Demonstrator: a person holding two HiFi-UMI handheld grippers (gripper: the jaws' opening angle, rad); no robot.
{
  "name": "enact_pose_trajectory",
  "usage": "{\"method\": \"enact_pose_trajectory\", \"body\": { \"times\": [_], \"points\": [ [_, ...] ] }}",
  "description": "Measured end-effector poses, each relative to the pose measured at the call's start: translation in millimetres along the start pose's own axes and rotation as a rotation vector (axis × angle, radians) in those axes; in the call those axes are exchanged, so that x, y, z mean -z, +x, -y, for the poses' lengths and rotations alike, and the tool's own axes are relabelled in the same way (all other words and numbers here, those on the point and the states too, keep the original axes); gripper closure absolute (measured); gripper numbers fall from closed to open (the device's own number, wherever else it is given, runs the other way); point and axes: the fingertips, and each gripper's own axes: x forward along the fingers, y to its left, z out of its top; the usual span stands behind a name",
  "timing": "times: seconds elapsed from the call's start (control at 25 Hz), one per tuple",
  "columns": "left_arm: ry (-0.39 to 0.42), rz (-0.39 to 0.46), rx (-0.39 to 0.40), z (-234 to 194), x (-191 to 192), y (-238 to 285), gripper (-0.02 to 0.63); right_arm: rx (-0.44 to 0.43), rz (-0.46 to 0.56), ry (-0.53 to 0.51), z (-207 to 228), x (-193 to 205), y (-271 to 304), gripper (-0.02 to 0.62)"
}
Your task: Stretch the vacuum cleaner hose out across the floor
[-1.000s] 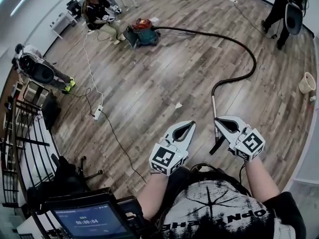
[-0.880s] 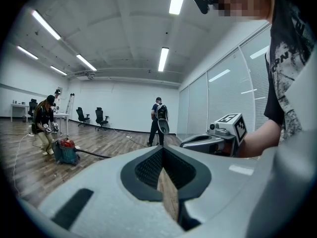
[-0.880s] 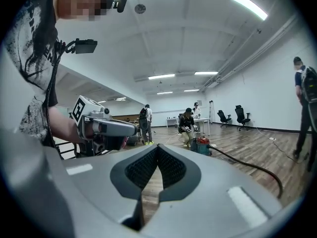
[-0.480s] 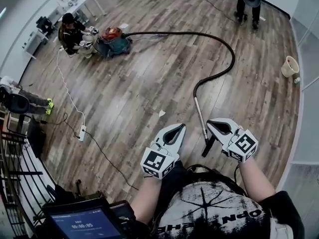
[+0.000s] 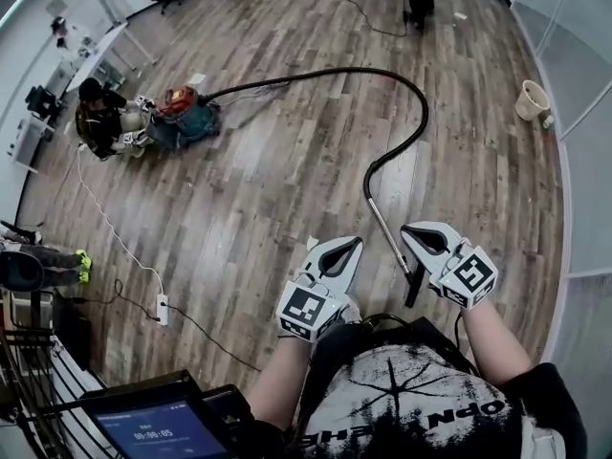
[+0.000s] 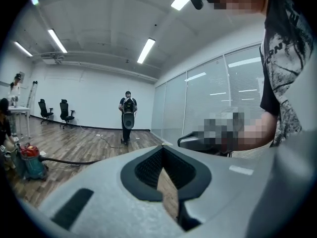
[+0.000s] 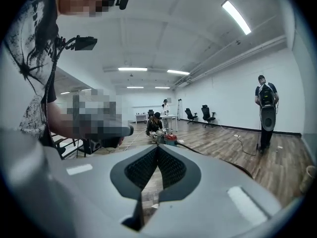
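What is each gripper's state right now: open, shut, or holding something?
Left gripper: shut, holding nothing.
Right gripper: shut, holding nothing.

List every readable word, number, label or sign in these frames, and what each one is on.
"00:00:05": timer on the tablet screen, small, last digit uncertain; the line above it is too blurred.
"OPN": upside down on the person's T-shirt; rest of the print unreadable.
Vacuum cleaner: any label is too small to read.
Left hand-held gripper and right hand-held gripper: square markers only, no letters.
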Motion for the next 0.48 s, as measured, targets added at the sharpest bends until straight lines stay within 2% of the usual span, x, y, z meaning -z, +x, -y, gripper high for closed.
{"method": "enact_pose_trajectory", "body": {
  "times": [0.2, 0.48],
  "points": [
    [-0.002, 0.001, 0.047, -52.7, -2.8, -7.7, 0.606, 0.041, -0.023, 0.004, 4.6, -6.2, 49.9, 0.592],
    [-0.007, 0.014, 0.082, -60.4, 8.3, -17.3, 0.606, 0.05, -0.008, -0.022, -9.8, -7.0, 70.7, 0.592]
  ]
}}
